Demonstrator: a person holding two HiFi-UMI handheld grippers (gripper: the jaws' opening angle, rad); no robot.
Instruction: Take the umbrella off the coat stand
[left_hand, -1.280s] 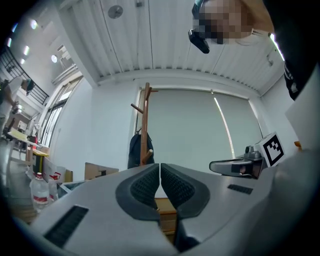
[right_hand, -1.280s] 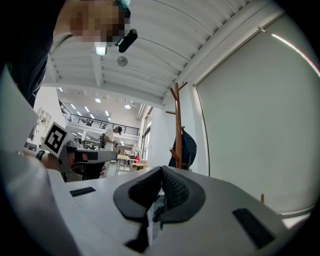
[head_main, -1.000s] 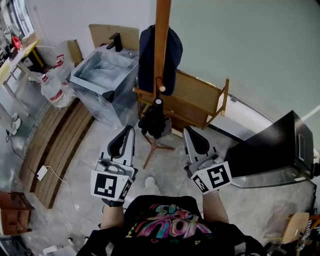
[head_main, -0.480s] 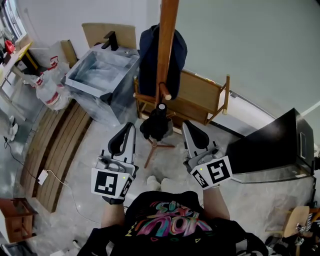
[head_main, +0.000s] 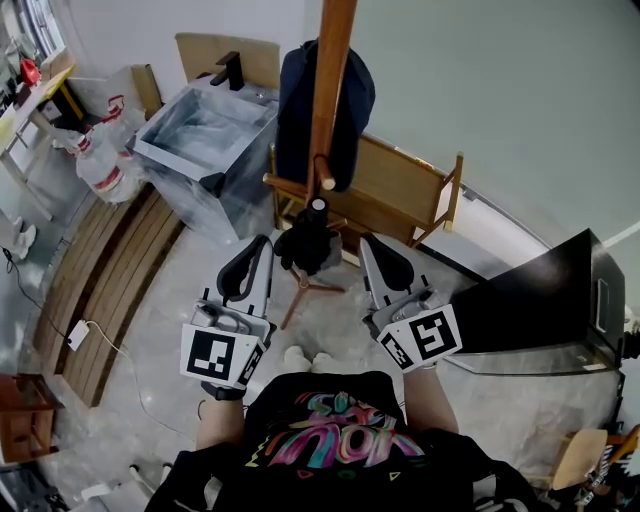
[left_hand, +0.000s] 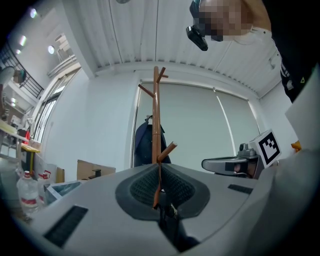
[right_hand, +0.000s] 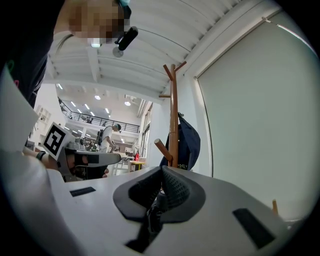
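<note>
Head view: the folded black umbrella hangs against the wooden coat stand at frame centre, just below a short peg, with a dark blue garment draped higher on the pole. The left gripper and right gripper sit at lower centre, flanking the umbrella on either side and touching neither it nor the stand. In the gripper views each pair of jaws is pressed together with nothing between the pads, the stand's pole rising beyond their tips.
</note>
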